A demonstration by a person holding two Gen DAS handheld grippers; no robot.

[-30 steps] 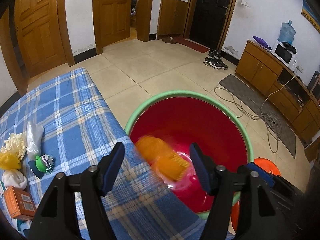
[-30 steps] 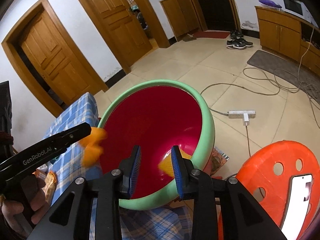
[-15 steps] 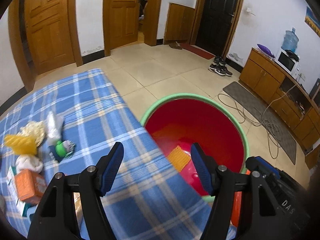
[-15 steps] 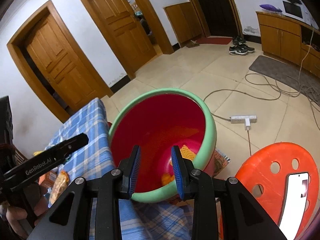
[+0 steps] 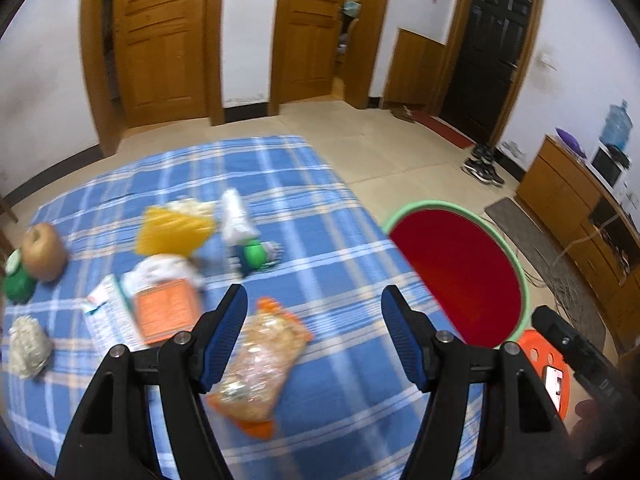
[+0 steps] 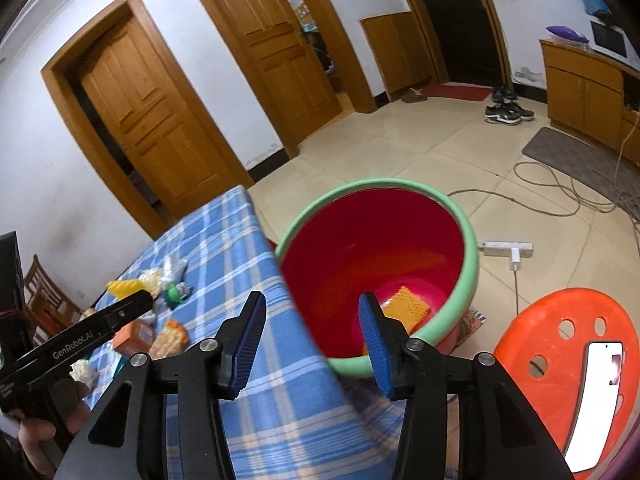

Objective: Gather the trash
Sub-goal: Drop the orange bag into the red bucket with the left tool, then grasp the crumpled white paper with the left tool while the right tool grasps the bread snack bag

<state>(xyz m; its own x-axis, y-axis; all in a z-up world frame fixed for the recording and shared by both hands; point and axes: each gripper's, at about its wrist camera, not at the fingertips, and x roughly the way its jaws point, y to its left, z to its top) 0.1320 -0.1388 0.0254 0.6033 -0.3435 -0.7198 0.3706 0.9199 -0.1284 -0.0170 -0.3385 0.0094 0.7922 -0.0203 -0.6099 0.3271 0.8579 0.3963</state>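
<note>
**A:** How far along are you?

**B:** Started, not close to done. You have one orange mesh-like piece [image 6: 407,307] lying at the bottom of the red basin [image 6: 472,268], which stands on the floor just beside the table edge. Whether more is under it I cannot tell.

**A:** And what is left for you?

**B:** Most of it. On the blue checked cloth [image 5: 320,240] you have the clear snack bag [image 5: 260,364] nearest, then an orange box [image 5: 166,312], a yellow wrapper [image 5: 172,230], white crumpled pieces [image 5: 28,346] and a small green toy [image 5: 254,254]. The brown fruit [image 5: 43,252] may not be trash at all.

**A:** Your tools?

**B:** Your left gripper [image 5: 314,336] hangs released over the cloth, nothing between its blue pads, the snack bag just under its left finger. Your right gripper [image 6: 312,344] is spreading its jaws above the basin's near rim, carrying nothing.
</note>
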